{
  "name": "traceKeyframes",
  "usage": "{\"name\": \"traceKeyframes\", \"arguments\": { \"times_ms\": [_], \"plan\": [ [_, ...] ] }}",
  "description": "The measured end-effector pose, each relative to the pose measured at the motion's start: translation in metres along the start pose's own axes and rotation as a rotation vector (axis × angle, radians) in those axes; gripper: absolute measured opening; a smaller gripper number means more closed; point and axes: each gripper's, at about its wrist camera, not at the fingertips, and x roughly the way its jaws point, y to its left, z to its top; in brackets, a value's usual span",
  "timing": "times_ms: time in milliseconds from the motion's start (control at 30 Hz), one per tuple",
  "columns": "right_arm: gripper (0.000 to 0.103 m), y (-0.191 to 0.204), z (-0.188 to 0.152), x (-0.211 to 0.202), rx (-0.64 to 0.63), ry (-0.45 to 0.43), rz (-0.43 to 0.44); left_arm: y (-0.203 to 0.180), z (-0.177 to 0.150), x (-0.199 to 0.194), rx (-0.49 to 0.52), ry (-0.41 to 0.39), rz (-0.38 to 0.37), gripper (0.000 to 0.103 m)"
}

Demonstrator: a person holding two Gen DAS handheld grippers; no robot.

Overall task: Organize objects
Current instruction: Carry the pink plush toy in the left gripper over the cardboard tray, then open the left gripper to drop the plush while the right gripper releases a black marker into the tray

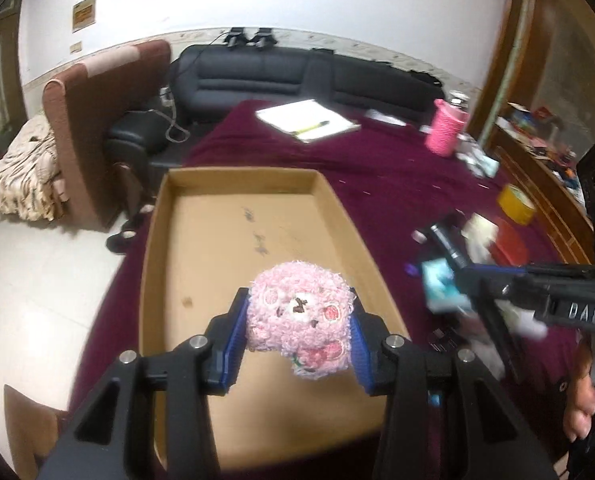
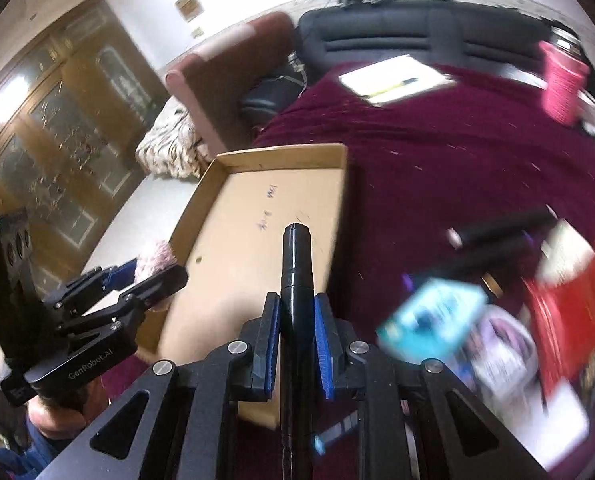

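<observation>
- Left tool (image 1: 297,334) gripped a fluffy pink plush toy (image 1: 299,318) between its blue pads, jaws partly apart and pressed against the toy's sides.
- Toy was held above the near part of a shallow brown cardboard tray (image 1: 159,240); the tray floor under it was bare apart from some pen marks.
- Right tool (image 2: 295,334) was clamped nearly shut on a slim black cylindrical marker-like stick (image 2: 295,264), which pointed away from the camera along the fingers.
- The stick's tip hung over the right side of the tray (image 2: 337,200), seen from the right wrist view.
- Tray sat on a bench covered with a dark maroon cloth (image 1: 397,184), near the bench's left edge.
- To the right of the tray lay a blurred clutter: a teal and white packet (image 2: 433,320), a flat red packet (image 2: 577,312), and a further black tube (image 2: 501,230).
- Farther right stood a yellow tape roll (image 1: 517,204).
- At the far end of the bench lay a white notepad (image 1: 307,120) with a yellow pen (image 1: 311,127) on it, and a pink knitted holder (image 1: 445,130) to its right.
- A black sofa (image 1: 257,76) ran behind the bench.
</observation>
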Motion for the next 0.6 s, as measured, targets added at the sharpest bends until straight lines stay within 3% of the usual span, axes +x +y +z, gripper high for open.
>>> {"name": "traceKeyframes", "arguments": {
  "times_ms": [167, 333, 600],
  "plan": [
    [0.019, -0.003, 0.019, 0.046, 0.019, 0.079, 0.033, 0.019, 0.024, 0.032, -0.033, 0.047, 0.03, 0.044],
    [0.019, -0.01, 0.034, 0.057, 0.105, 0.131, 0.072, 0.034, 0.033, 0.055, -0.076, 0.142, 0.027, 0.044],
    [0.019, 0.003, 0.098, 0.053, 0.091, 0.129, 0.012, 0.032, 0.077, 0.028, -0.067, 0.186, 0.016, 0.044]
  ]
}}
